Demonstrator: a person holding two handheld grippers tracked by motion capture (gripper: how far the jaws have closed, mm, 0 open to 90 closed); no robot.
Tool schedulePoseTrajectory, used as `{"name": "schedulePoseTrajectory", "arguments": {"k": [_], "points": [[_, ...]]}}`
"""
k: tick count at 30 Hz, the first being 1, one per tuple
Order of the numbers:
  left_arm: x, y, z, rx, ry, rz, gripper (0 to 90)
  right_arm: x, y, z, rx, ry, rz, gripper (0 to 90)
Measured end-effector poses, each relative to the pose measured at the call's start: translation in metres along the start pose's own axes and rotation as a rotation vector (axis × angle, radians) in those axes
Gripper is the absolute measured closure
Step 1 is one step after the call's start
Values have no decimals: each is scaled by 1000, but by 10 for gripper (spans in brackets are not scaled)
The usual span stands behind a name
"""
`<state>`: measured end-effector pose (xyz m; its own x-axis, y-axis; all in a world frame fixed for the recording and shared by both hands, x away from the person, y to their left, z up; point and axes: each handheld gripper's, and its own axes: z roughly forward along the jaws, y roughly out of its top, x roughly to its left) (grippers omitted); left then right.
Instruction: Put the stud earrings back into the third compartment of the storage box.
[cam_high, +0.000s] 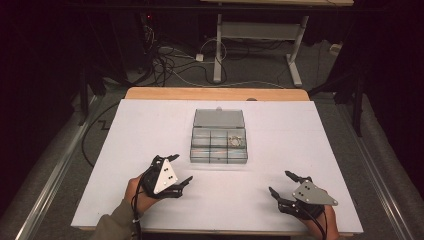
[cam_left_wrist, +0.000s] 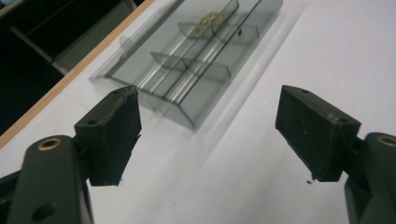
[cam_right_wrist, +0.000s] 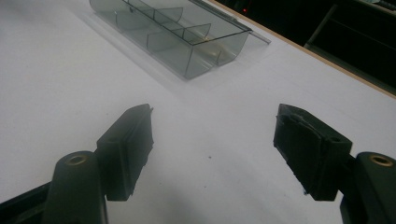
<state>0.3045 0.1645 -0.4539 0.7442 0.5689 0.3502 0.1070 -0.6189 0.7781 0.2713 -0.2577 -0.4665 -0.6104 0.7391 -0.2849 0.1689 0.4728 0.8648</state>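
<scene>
A clear grey plastic compartment box (cam_high: 219, 145) lies mid-table with its lid (cam_high: 219, 118) folded open behind it. Small golden pieces (cam_high: 235, 139) fill its far right compartment. My left gripper (cam_high: 181, 169) stands open near the table's front left, a short way from the box's near left corner, with nothing between its jaws. In the left gripper view the box (cam_left_wrist: 196, 60) lies ahead of the left gripper (cam_left_wrist: 208, 126) with the golden pieces (cam_left_wrist: 208, 19) at its far end. My right gripper (cam_high: 283, 183) stands open at the front right, empty. In the right gripper view the box (cam_right_wrist: 173, 32) lies beyond the right gripper (cam_right_wrist: 212, 144).
A white sheet (cam_high: 150, 125) covers the table, and a strip of its wooden top (cam_high: 215, 93) shows at the far edge. Beyond the table stand a desk frame (cam_high: 260, 40) and tangled cables (cam_high: 170, 62) on the floor. The surroundings are dark.
</scene>
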Motion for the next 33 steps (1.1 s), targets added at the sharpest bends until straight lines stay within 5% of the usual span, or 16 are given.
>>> {"name": "schedulePoseTrajectory", "arguments": {"k": [21,33], "points": [[6,-49,-23,67,48,-112,227,-1,-1,0,1,9,9,324],[14,-53,-26,95,-7,-164,743,-6,0,-3,-8,46,12,792]]}}
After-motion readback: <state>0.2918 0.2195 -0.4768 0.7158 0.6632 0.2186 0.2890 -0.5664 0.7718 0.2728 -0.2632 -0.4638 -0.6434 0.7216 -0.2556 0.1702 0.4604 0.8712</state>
